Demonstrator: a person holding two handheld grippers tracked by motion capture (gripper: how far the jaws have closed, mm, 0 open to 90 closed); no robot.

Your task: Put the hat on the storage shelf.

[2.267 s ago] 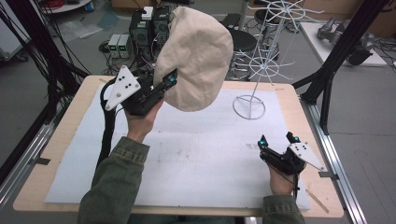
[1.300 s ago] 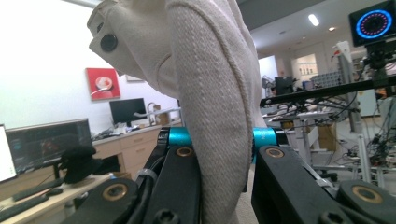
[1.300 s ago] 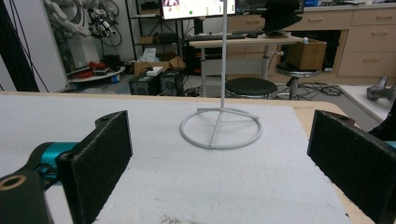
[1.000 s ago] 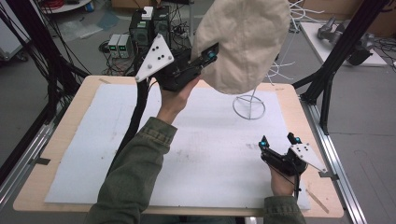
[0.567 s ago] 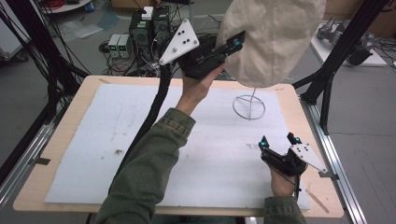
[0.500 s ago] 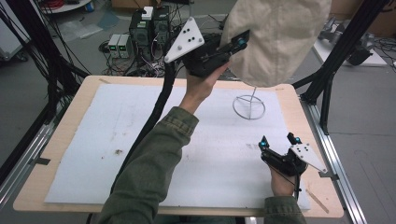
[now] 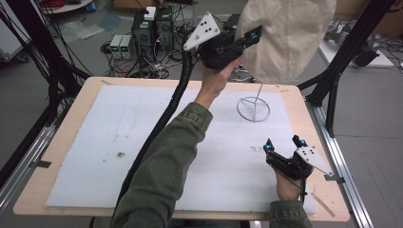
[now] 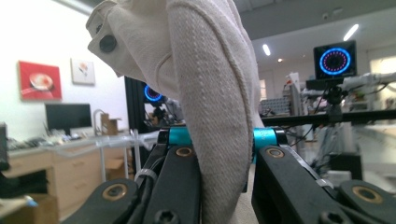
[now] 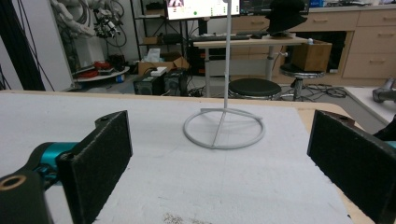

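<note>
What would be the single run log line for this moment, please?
left gripper: shut on cream hat, raised over wire stand | right gripper: open, resting on table

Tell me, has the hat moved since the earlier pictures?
Yes. The hat, clamped in the left gripper, has gone up and rightward, from beside the stand to above its ring base.

My cream cloth hat (image 7: 285,38) hangs high above the table's far edge, crown side bulging toward the camera in the high view, directly over the white wire stand (image 7: 253,108) with its ring base. In the left gripper view I see coarse woven fabric (image 8: 210,93) folded into a thick ridge, pinched upright, with a dark snap button (near the upper edge).
</note>
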